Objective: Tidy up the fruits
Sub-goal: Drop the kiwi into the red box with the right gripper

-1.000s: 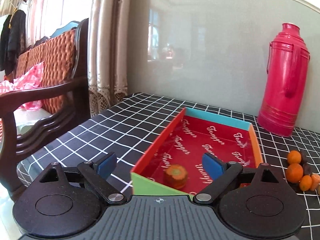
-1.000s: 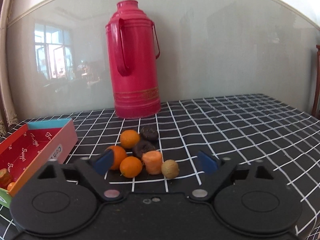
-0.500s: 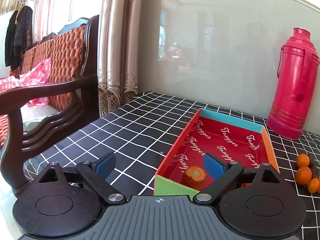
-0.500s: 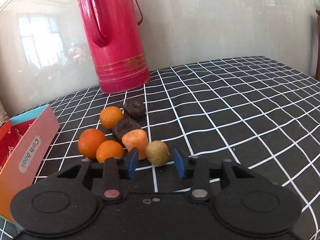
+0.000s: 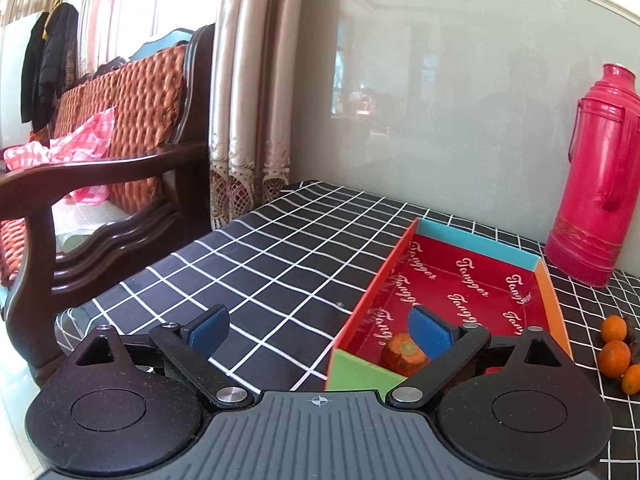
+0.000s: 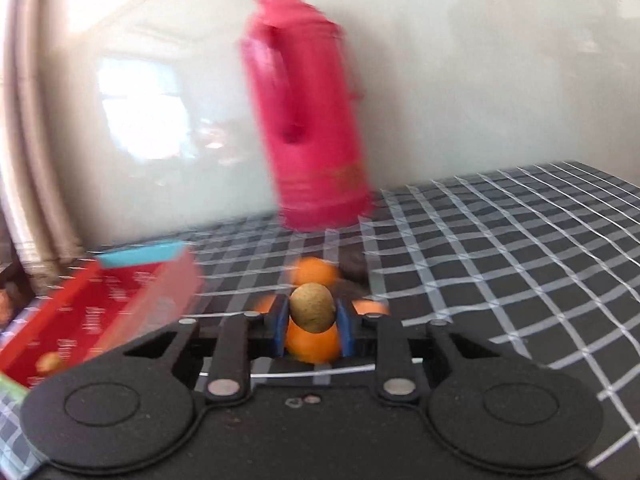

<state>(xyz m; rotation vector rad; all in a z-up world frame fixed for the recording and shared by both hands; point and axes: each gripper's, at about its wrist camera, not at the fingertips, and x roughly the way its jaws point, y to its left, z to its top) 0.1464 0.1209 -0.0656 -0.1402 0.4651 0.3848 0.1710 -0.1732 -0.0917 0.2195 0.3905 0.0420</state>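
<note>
Right gripper [image 6: 312, 326] jaws, wide a second ago, now clamp brown fruit [image 6: 312, 307], probably lifted toward tray [image 6: 120, 300]; view blurred. Left gripper [image 5: 320, 330] jaws wide, idle.

Right wrist view all smeared by blur. Red flask [image 6: 308, 120] fuzzy, edges doubled. Red tray [image 6: 108, 312] soft, words on it not readable, left end cut off by edge. Small orange blob [image 6: 50, 362] inside tray too blurred to name. Orange fruit [image 6: 314, 342] mostly hidden behind brown round fruit [image 6: 312, 306]. Dark lump [image 6: 354, 270] unclear.

Left wrist view: carrot piece [image 5: 402, 354] partly hidden behind blue finger pad [image 5: 428, 330]. Oranges [image 5: 614, 340] near right edge, lowest one cut off. Red flask [image 5: 600, 176] cut off at right.
</note>
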